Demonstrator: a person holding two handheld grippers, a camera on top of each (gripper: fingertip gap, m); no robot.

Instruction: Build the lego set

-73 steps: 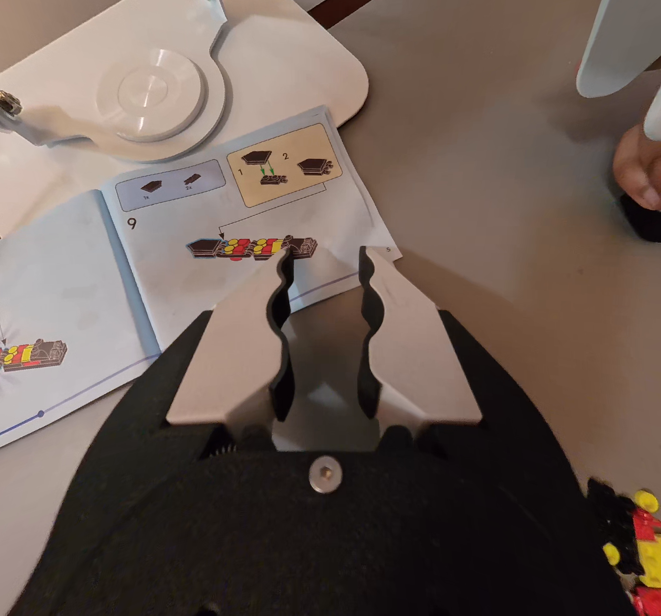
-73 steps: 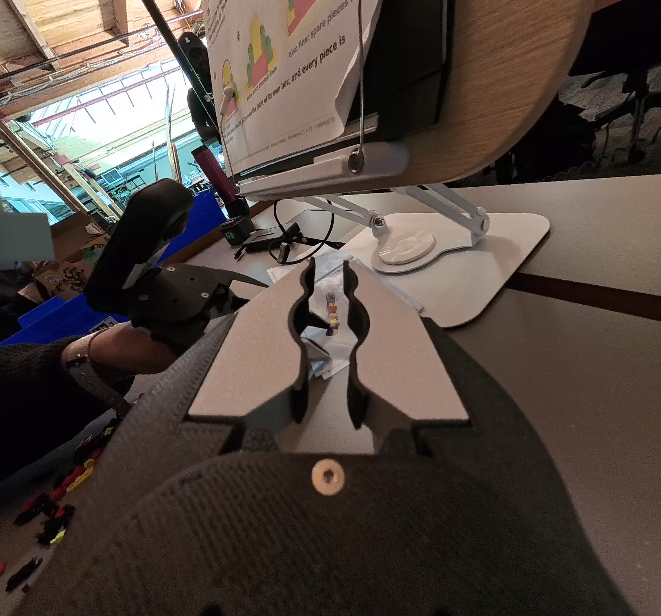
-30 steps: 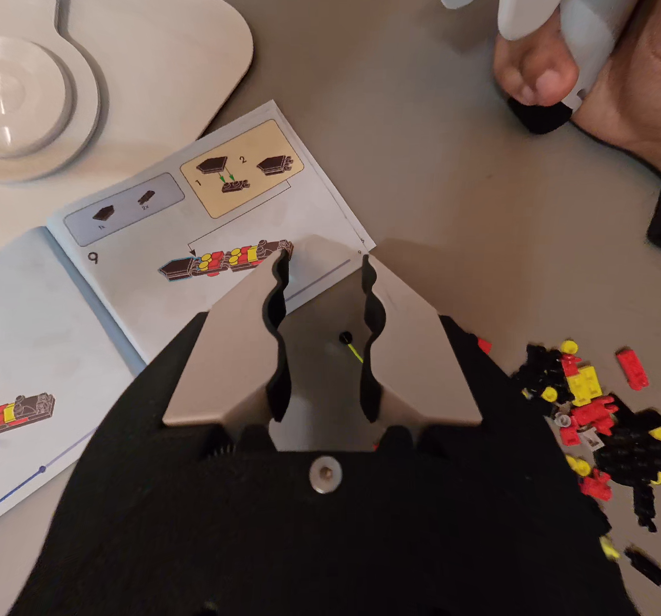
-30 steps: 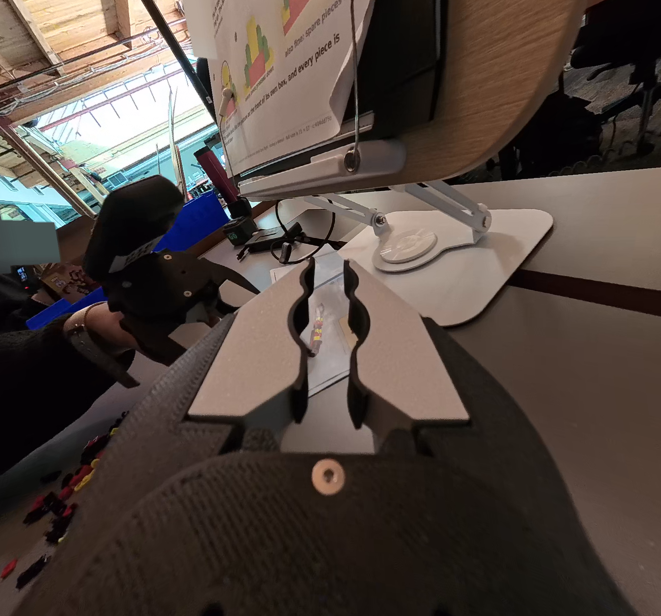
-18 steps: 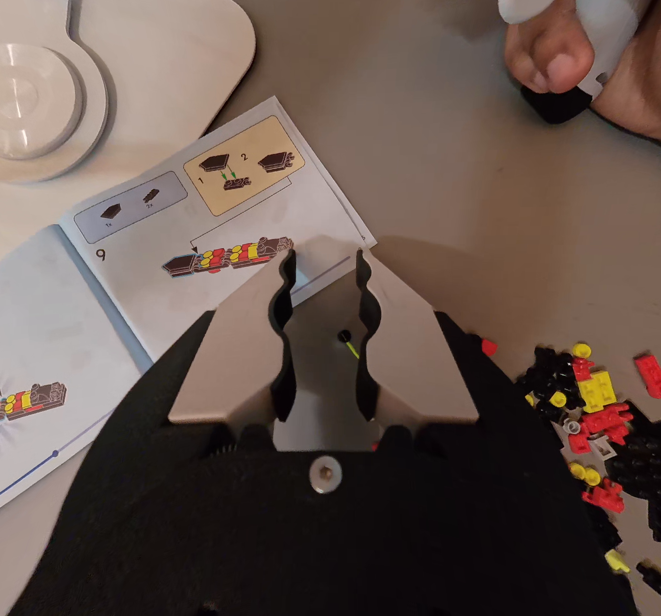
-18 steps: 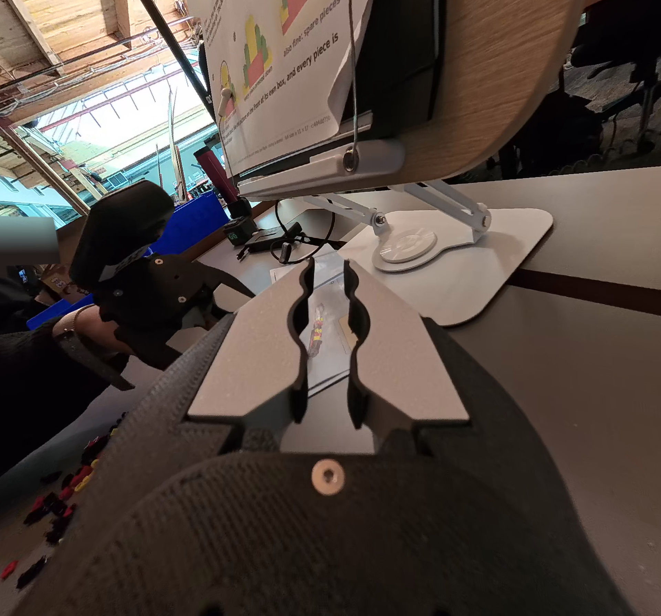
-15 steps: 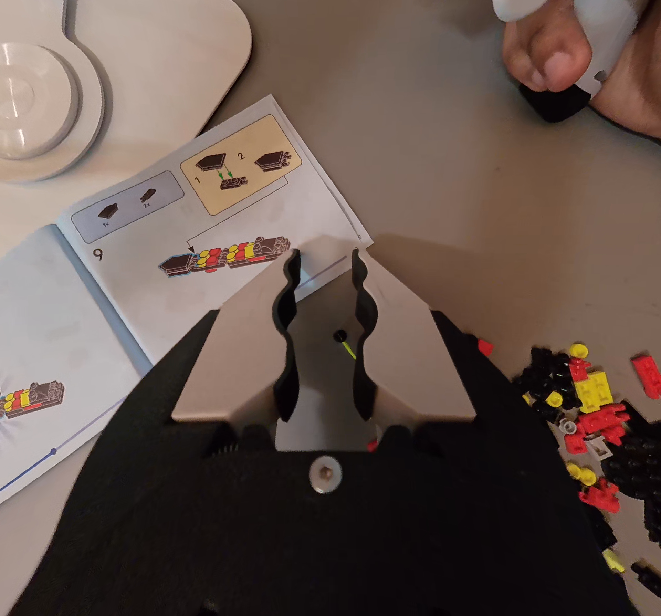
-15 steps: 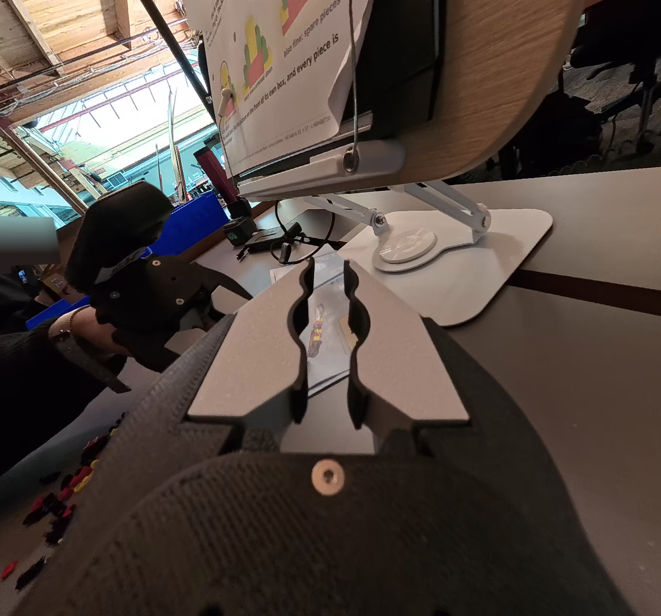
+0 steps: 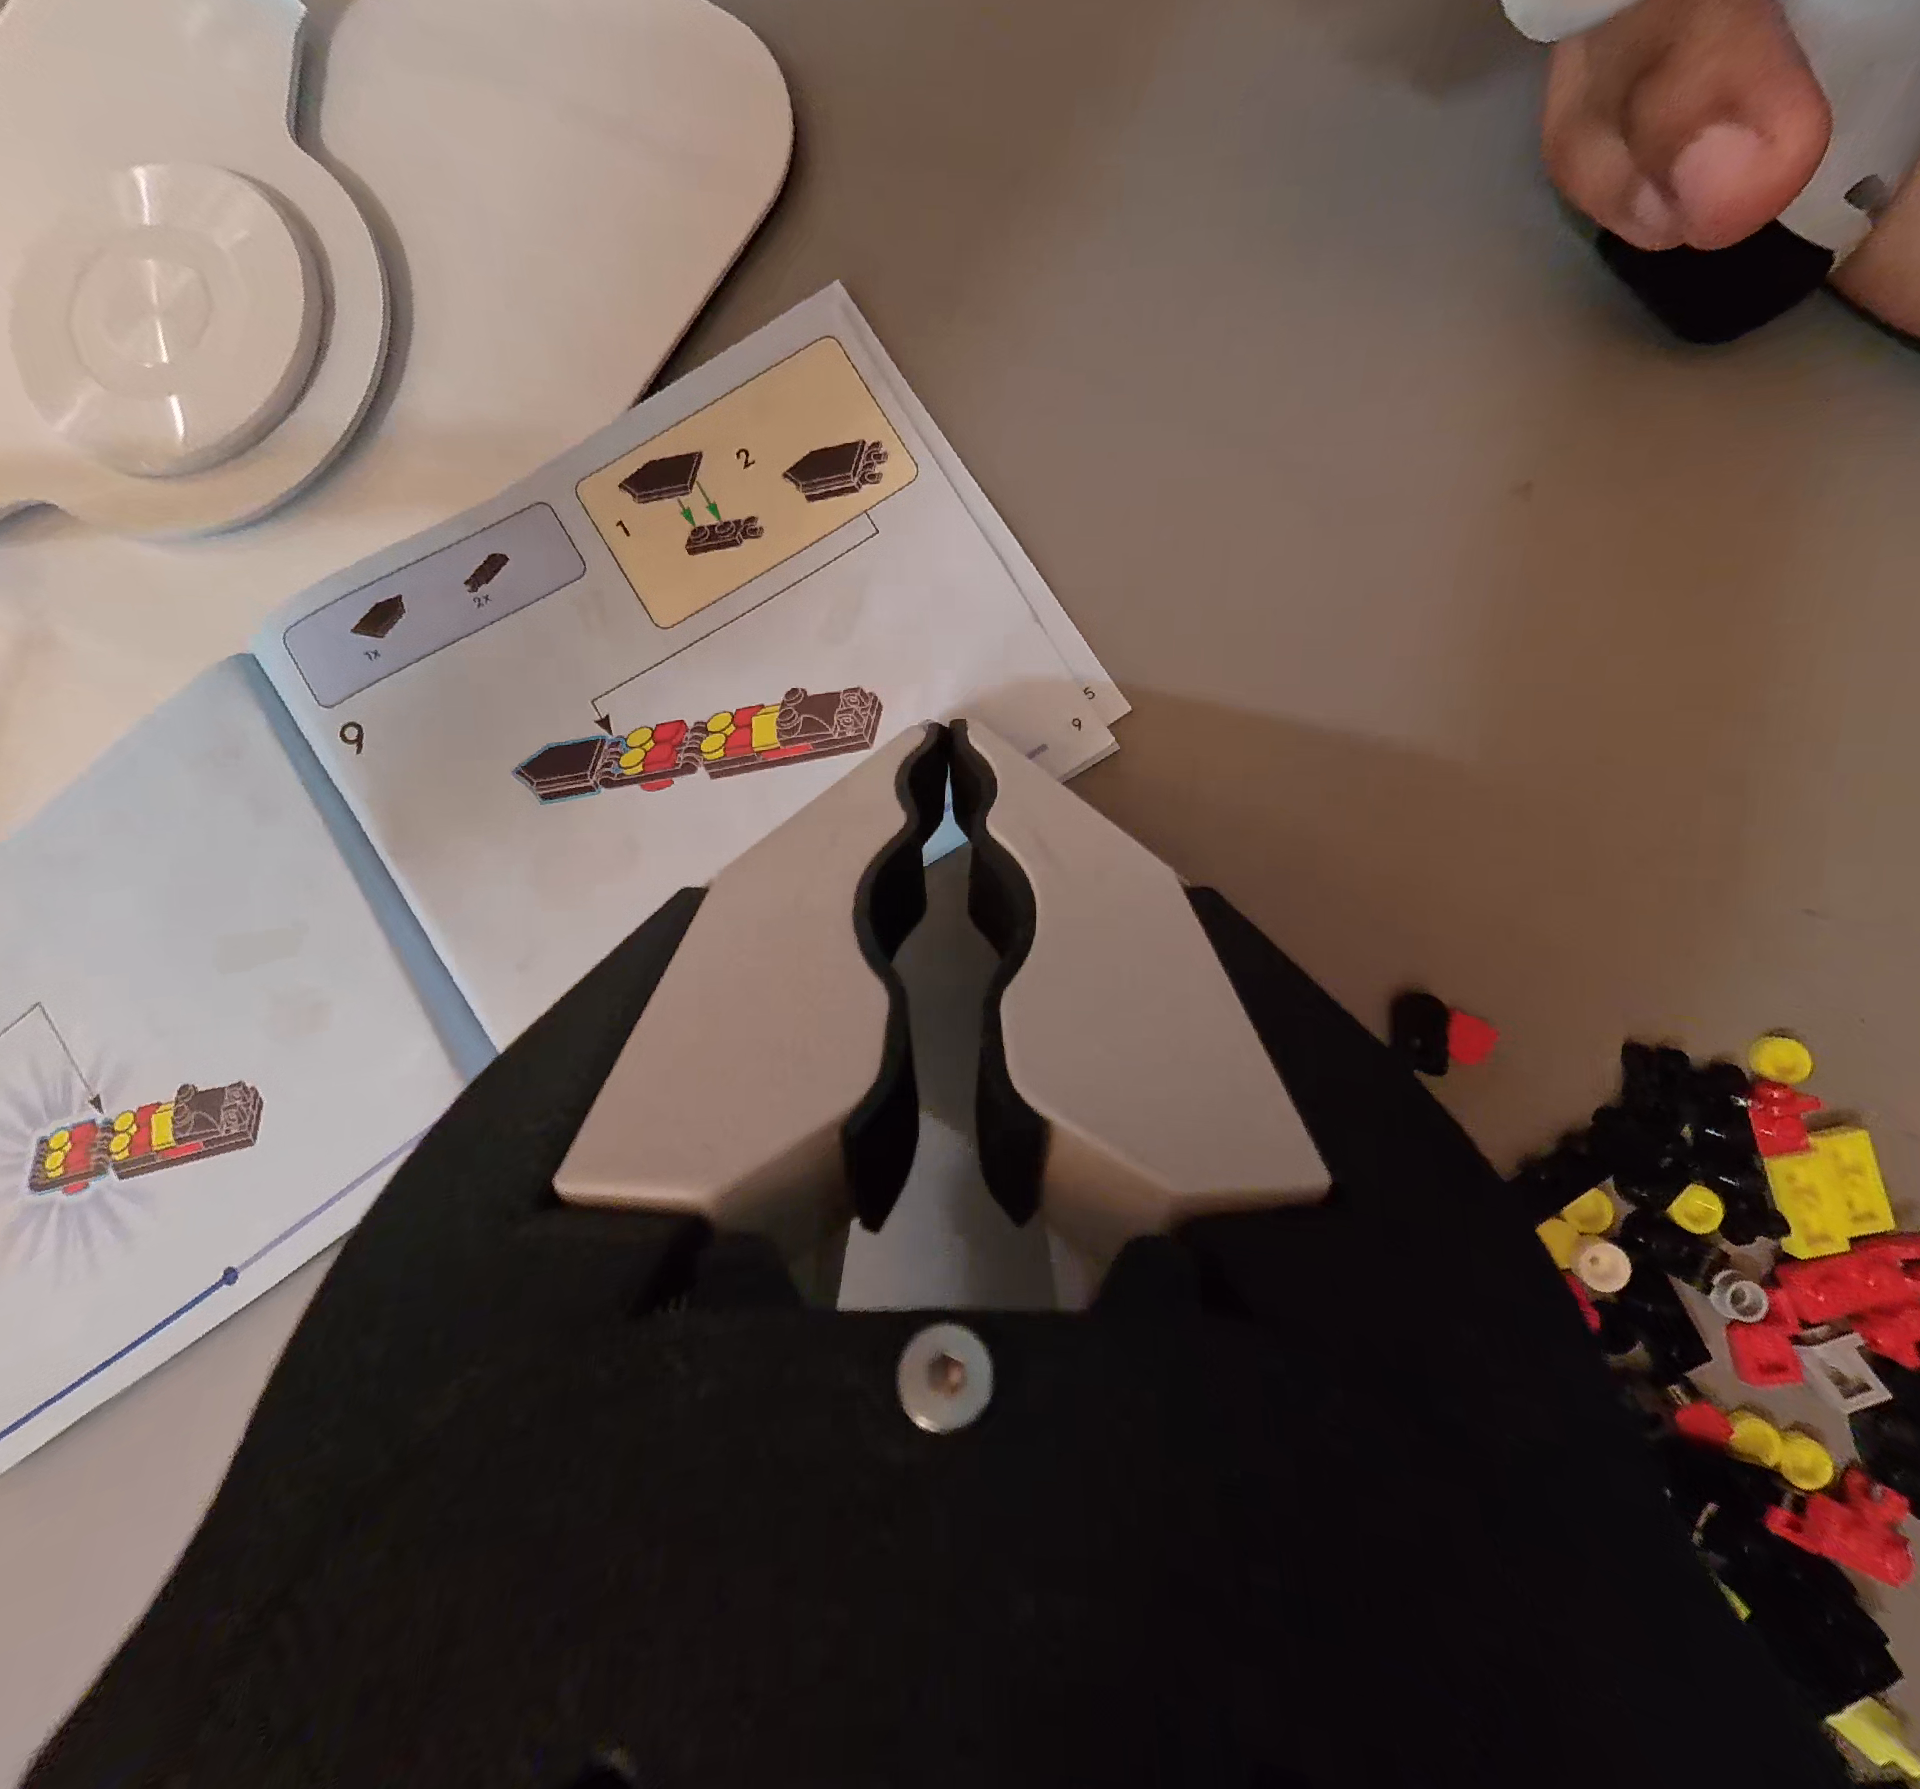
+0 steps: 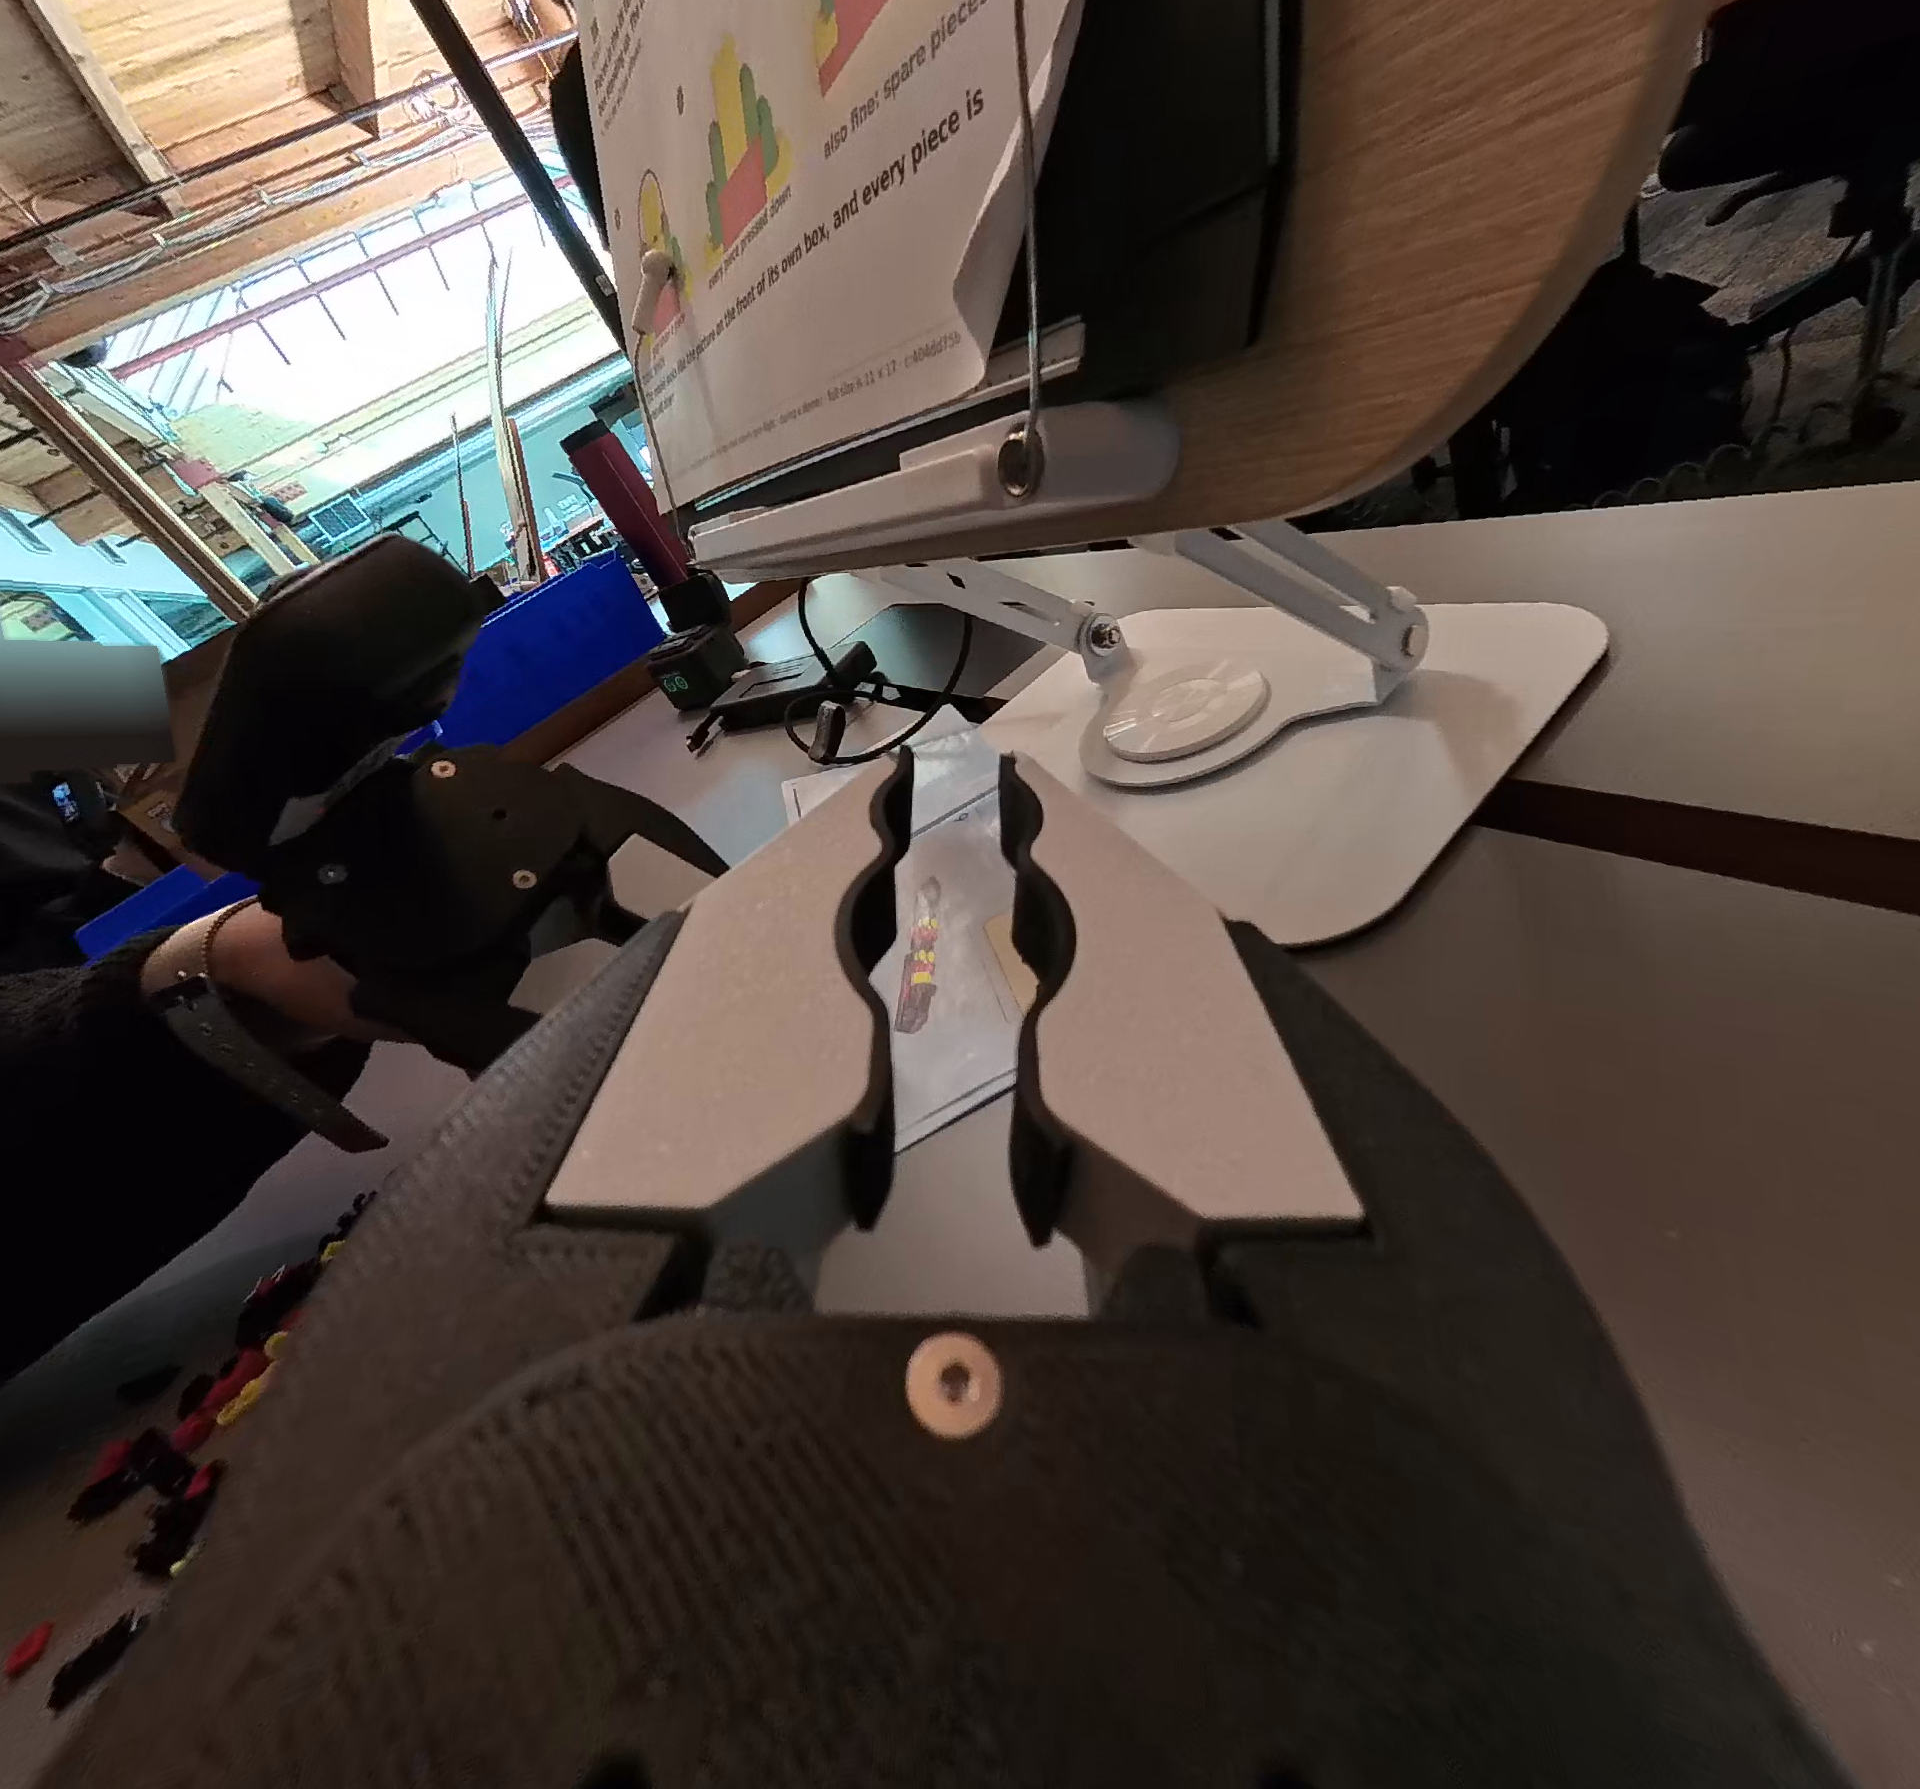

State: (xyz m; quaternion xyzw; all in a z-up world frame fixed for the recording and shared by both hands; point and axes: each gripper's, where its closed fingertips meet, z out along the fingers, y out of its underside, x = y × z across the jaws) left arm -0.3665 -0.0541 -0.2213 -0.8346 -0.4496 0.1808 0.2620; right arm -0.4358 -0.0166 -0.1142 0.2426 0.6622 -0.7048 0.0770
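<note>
White stand base (image 9: 540,139) left of open booklet (image 9: 665,700) on counter (image 9: 1299,544). Left gripper (image 9: 943,740) over booklet's right corner, fingers closed, empty. Lego pieces (image 9: 1756,1261) right of booklet. Right gripper (image 10: 956,783): fingers parted, empty.

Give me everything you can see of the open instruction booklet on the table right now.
The instruction booklet lies open and flat on the grey table, thin glossy white paper with a centre fold. Its pages show coloured build drawings and part boxes. Its far edge rests on the white stand base. The left gripper, tips together, sits over its near right corner; contact is unclear. The lego pile lies apart, to its right.
</note>
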